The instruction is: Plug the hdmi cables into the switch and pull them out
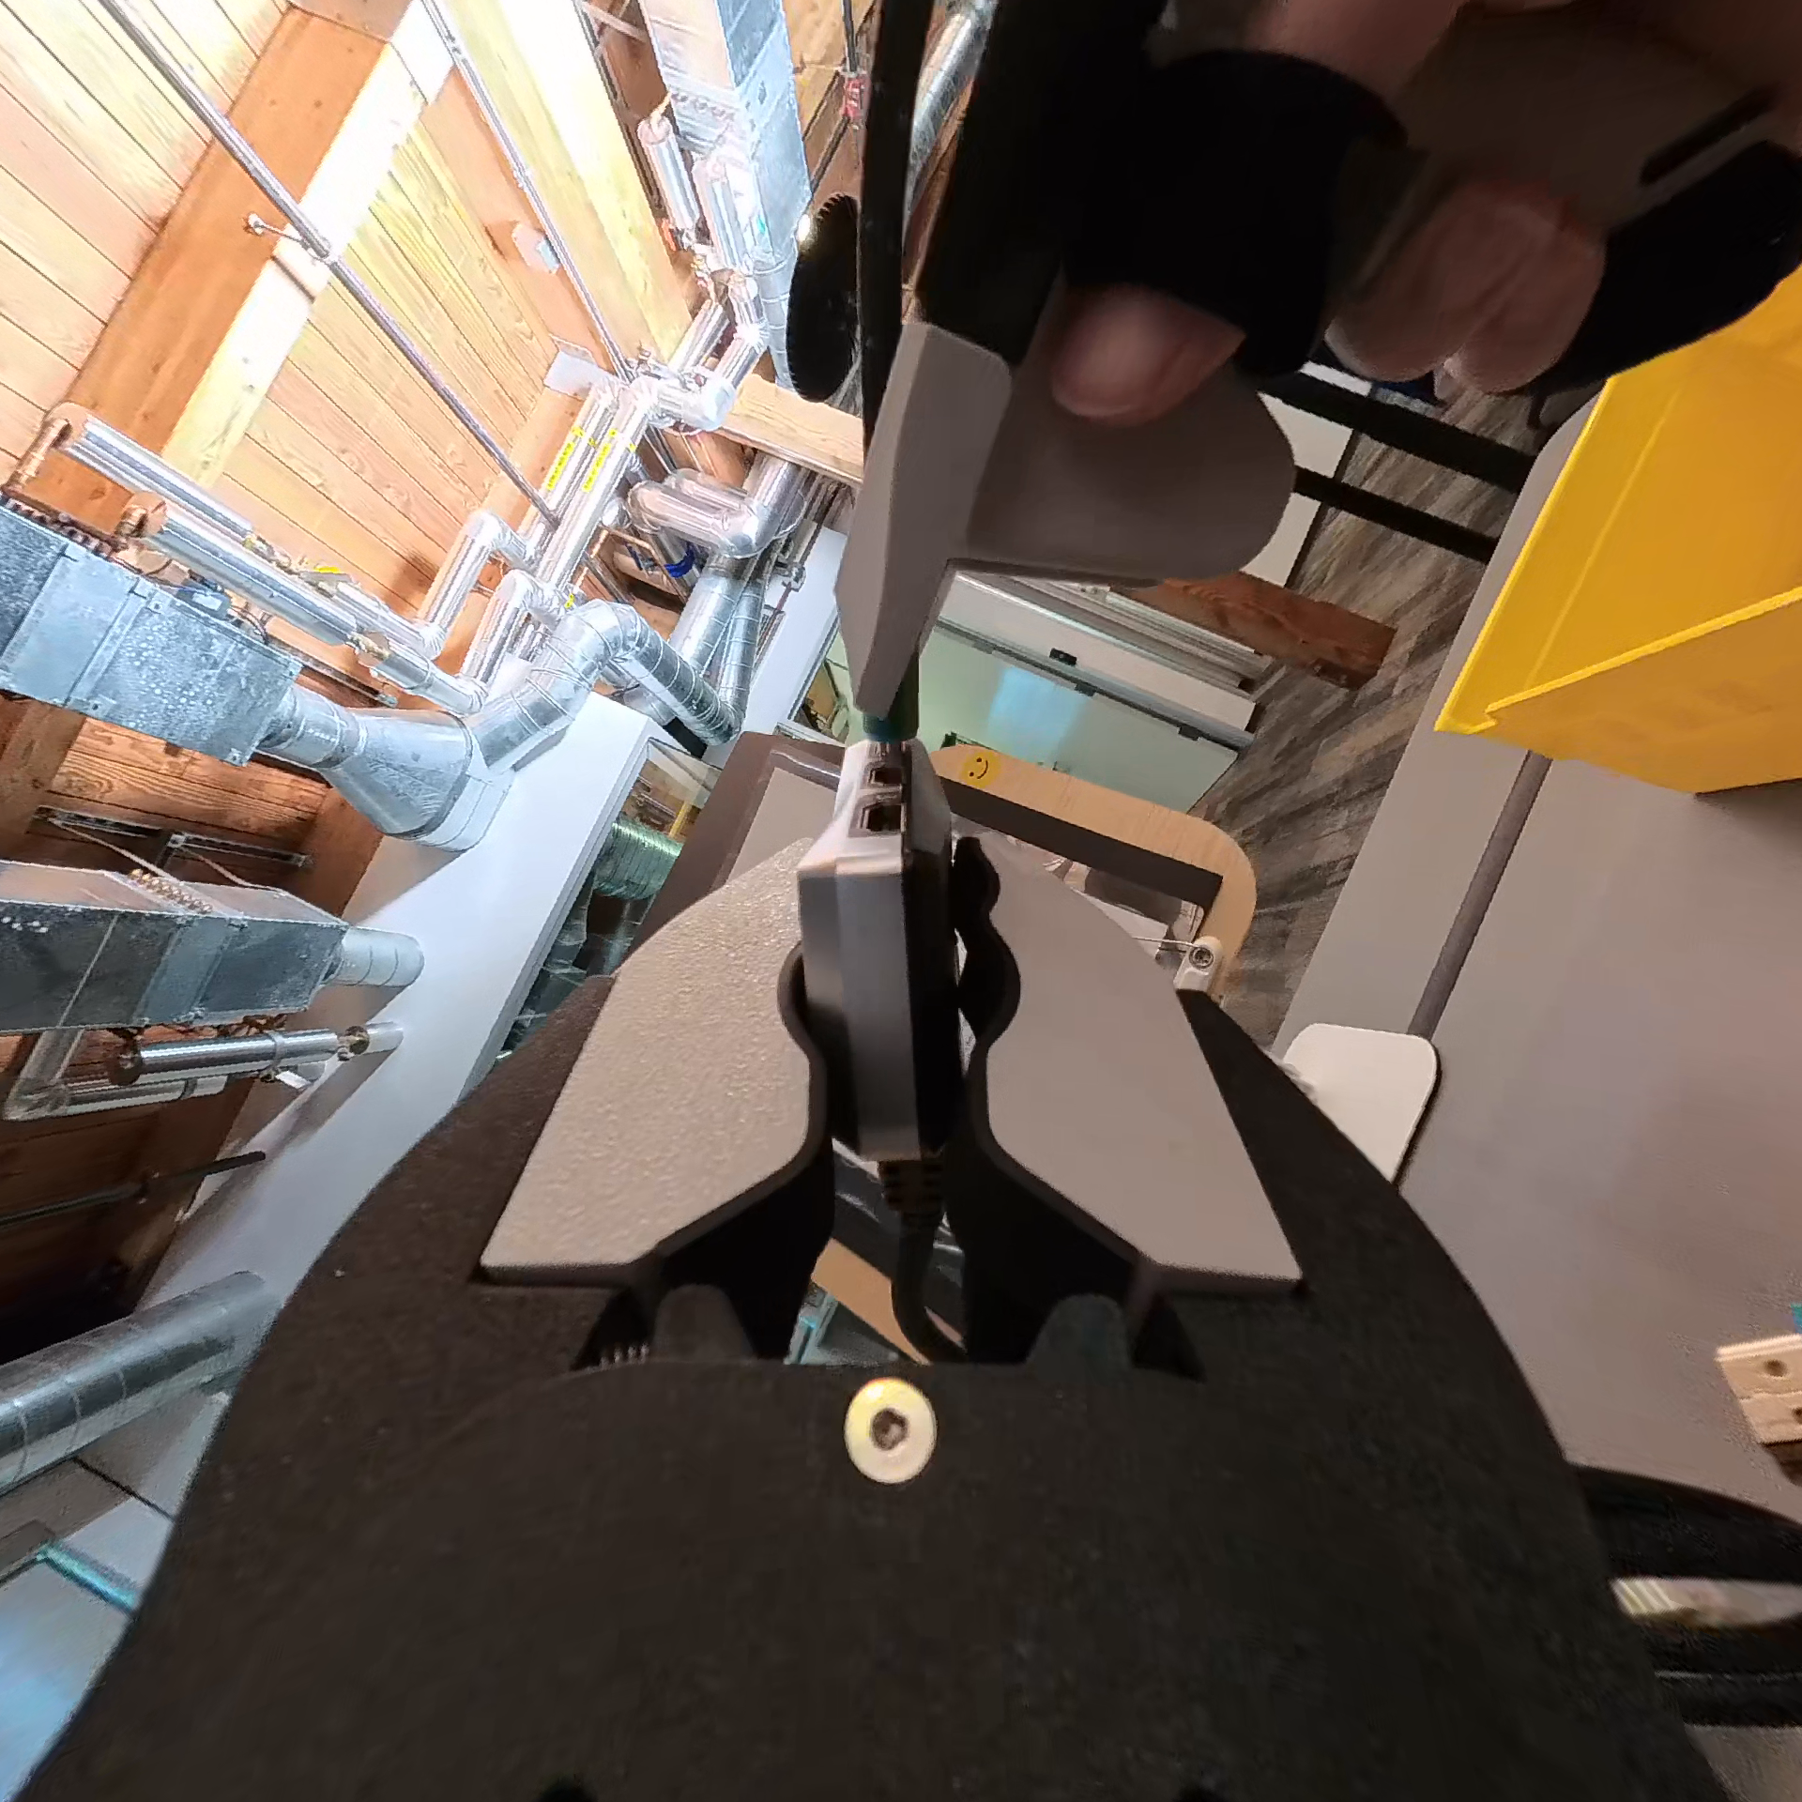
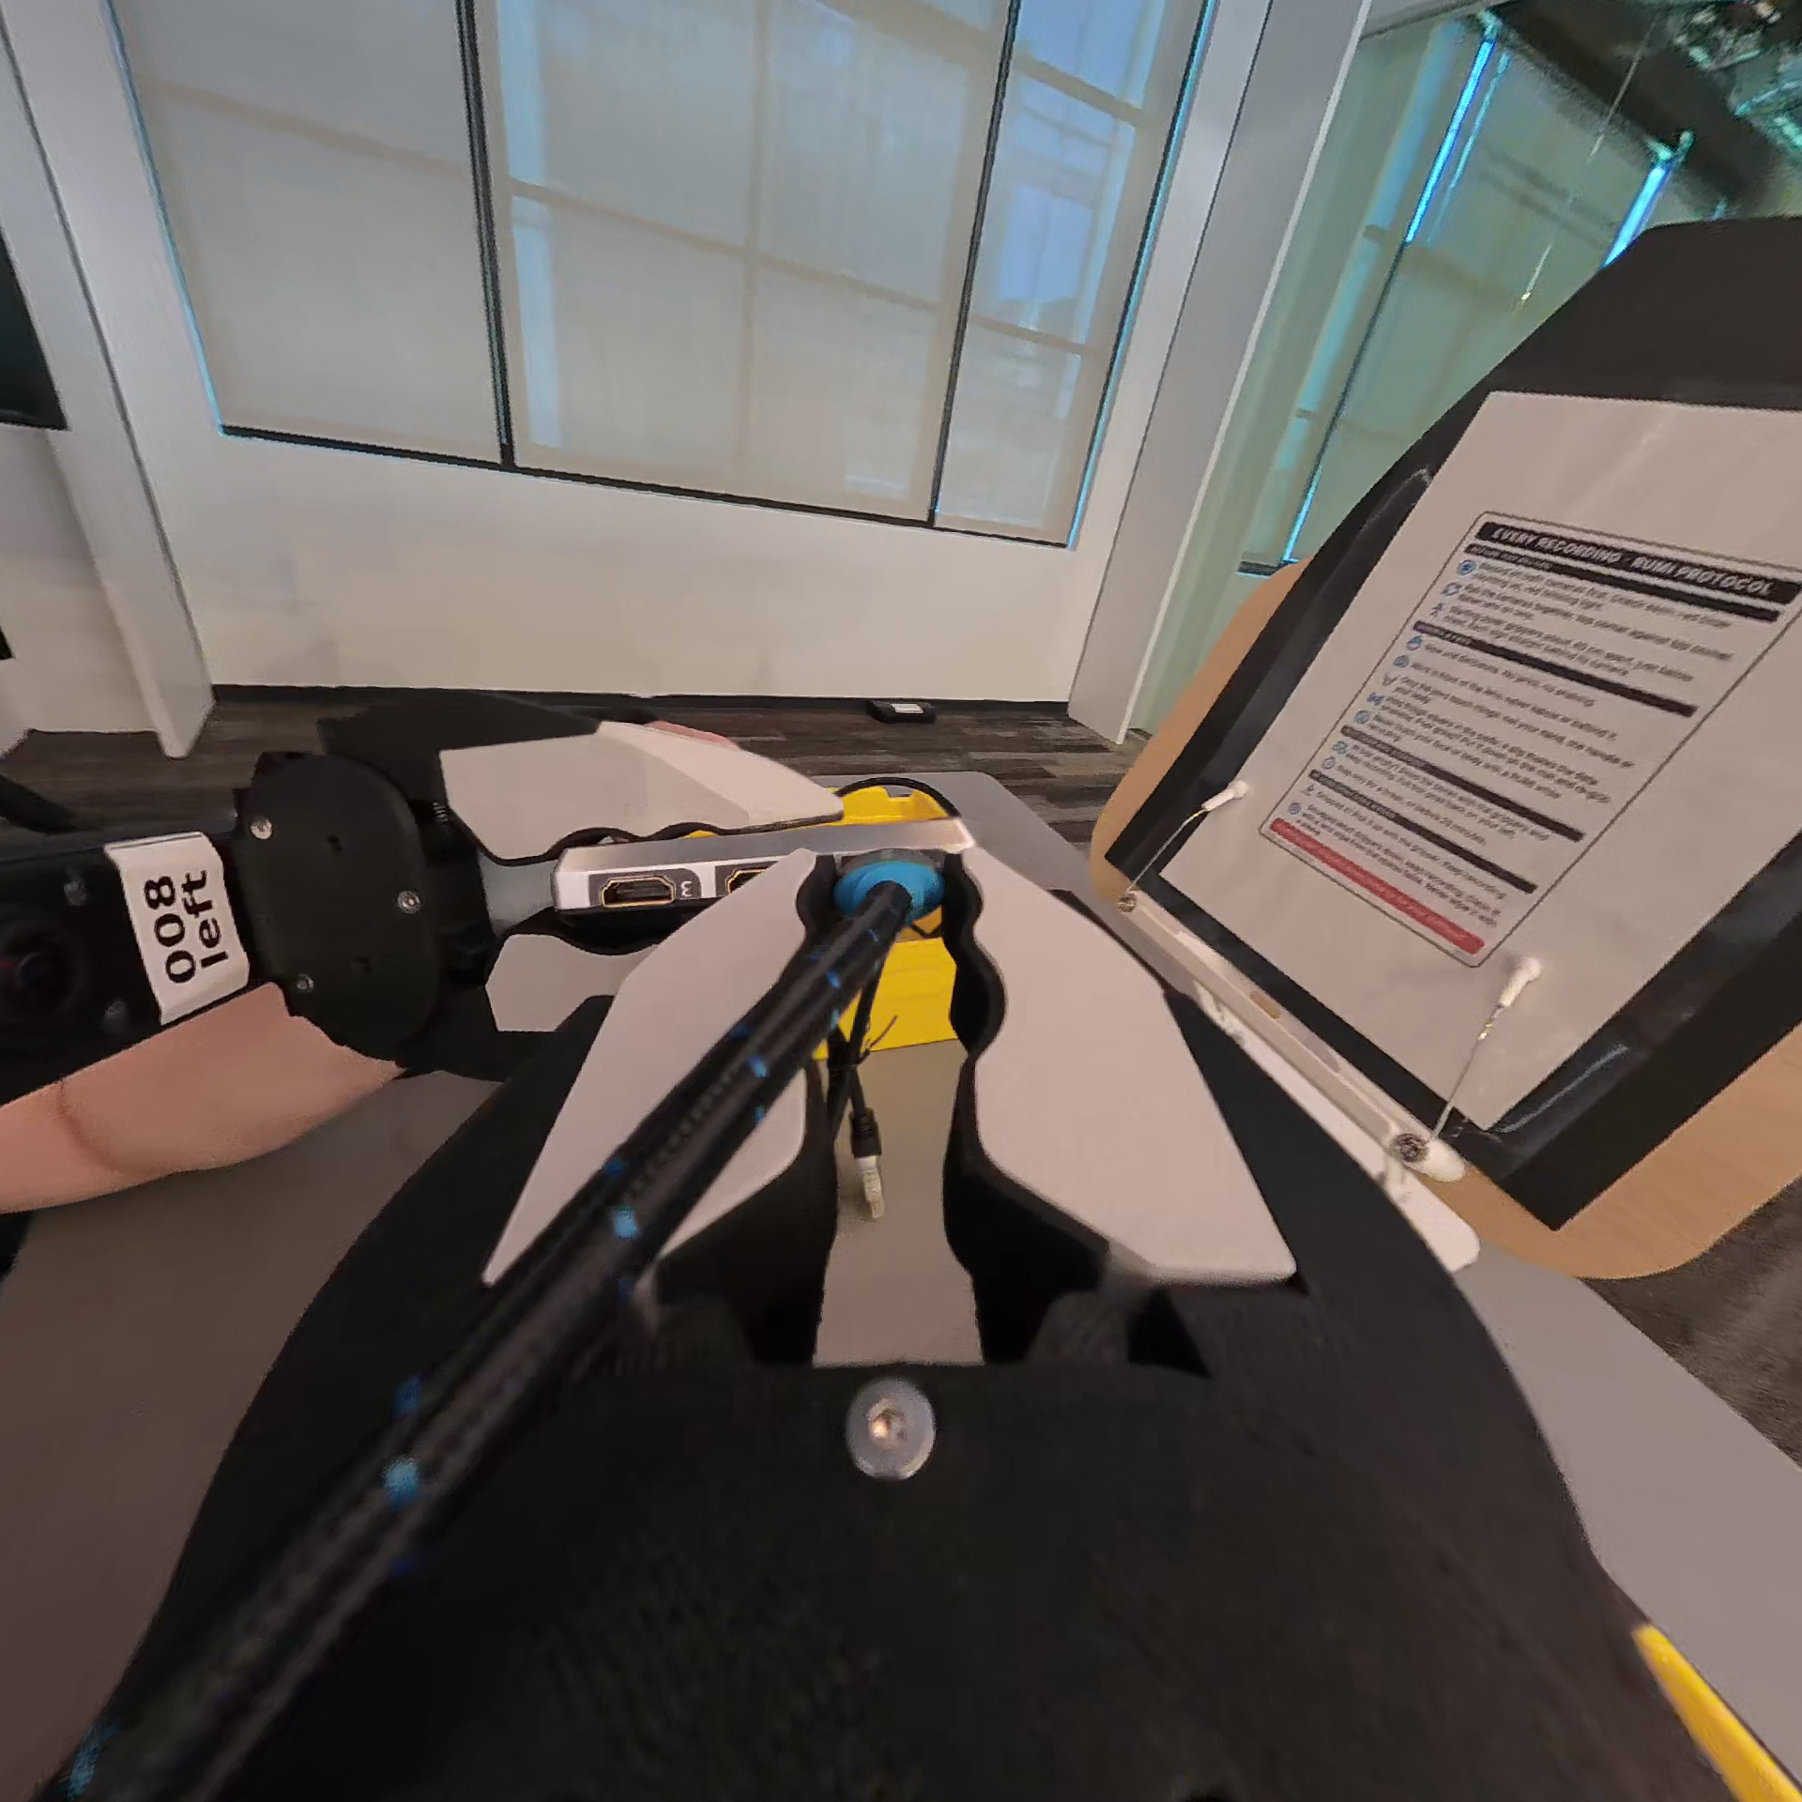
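My left gripper (image 1: 882, 858) is shut on the grey HDMI switch (image 1: 863, 936) and holds it edge-on above the table. Two empty ports (image 1: 882, 795) show on its side. My right gripper (image 2: 882, 873) is shut on the blue-collared plug (image 2: 882, 889) of a black braided HDMI cable (image 2: 624, 1199). The plug sits against the switch (image 2: 683, 863) at its right-hand port; how deep it sits is hidden. An empty port (image 2: 639, 889) shows to its left. The left gripper (image 2: 741, 848) comes in from the left. In the left wrist view, the right gripper (image 1: 878, 673) reaches down from above.
A yellow bin (image 1: 1609, 605) stands on the grey table (image 2: 195, 1365), just behind the switch (image 2: 912, 975). Loose cables with a small plug (image 2: 863, 1160) lie under the grippers. A stand with a laminated sheet (image 2: 1463, 780) is close on the right. A person's gloved hand (image 1: 1219, 195) holds the right gripper.
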The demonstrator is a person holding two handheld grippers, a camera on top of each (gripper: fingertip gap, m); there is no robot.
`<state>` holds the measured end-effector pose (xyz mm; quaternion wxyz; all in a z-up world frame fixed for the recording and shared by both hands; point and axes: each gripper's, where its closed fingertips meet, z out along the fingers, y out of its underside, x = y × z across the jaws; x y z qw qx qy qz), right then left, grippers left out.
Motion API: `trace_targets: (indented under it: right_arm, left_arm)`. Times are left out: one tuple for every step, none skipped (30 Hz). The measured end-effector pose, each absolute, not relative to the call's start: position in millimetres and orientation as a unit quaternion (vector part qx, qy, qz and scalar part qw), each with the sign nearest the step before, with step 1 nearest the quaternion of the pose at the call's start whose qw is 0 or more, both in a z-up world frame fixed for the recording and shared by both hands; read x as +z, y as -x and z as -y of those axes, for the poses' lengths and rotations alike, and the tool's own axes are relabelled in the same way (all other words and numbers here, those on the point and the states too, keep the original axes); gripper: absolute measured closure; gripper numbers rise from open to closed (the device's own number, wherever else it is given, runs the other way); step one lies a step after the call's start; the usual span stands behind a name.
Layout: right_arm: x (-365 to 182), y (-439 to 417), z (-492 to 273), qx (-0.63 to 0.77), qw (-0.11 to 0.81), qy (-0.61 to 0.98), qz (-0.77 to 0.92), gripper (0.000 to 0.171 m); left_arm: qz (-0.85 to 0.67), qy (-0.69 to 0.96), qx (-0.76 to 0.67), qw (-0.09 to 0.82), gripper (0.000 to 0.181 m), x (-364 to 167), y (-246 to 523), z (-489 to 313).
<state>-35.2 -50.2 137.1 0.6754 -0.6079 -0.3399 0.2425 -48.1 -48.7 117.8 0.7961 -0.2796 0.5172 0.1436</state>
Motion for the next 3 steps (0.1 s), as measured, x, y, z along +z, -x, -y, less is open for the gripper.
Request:
trace_targets:
  right_arm:
    - [136.8, 34.9, 50.2, 0.249, 0.673, 0.609, 0.339, 0.149]
    - [136.5, 34.7, 49.7, 0.249, 0.673, 0.609, 0.338, 0.149]
    - [136.2, 34.4, 48.9, 0.245, 0.674, 0.610, 0.337, 0.149]
  left_arm:
    - [-0.517, 0.280, 0.147, 0.796, 0.158, 117.6, 48.0, 48.5]
    - [-0.517, 0.282, 0.146, 0.795, 0.158, 117.3, 48.0, 47.8]
    - [-0.516, 0.286, 0.144, 0.794, 0.158, 116.8, 47.8, 46.8]
